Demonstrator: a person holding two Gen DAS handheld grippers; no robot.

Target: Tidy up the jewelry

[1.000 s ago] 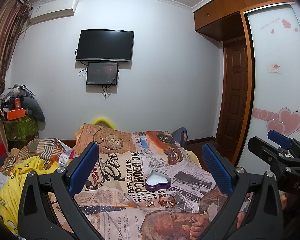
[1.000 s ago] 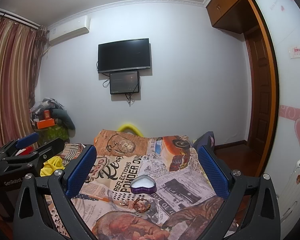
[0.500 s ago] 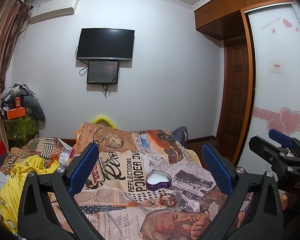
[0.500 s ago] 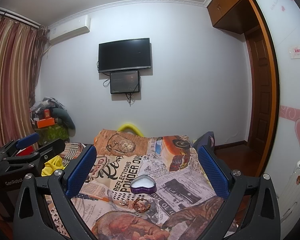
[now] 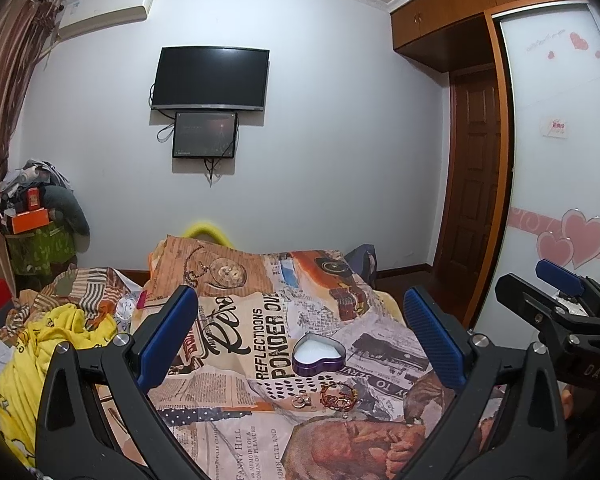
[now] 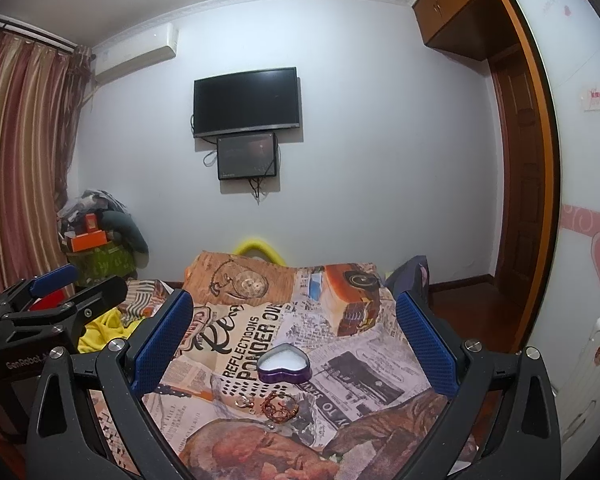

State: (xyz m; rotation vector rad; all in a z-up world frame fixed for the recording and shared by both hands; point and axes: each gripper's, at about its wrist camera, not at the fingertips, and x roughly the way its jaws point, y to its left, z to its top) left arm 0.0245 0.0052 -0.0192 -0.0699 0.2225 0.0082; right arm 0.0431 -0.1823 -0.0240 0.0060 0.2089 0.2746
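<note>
A purple heart-shaped tin with a white lining lies open on the printed bedspread. Just in front of it lie a coppery bracelet and a small ring-like piece. My left gripper hangs open above the bed, well short of the jewelry, with nothing between its blue pads. My right gripper is open too and equally empty. Each gripper shows at the edge of the other's view, the right gripper and the left gripper.
Yellow clothing and striped fabric are heaped at the bed's left. A cluttered stand with an orange box is by the curtain. A TV hangs on the far wall. A wardrobe door and a white suitcase are at the right.
Both views have shifted very slightly; the grippers stay open and the jewelry and tin have not moved.
</note>
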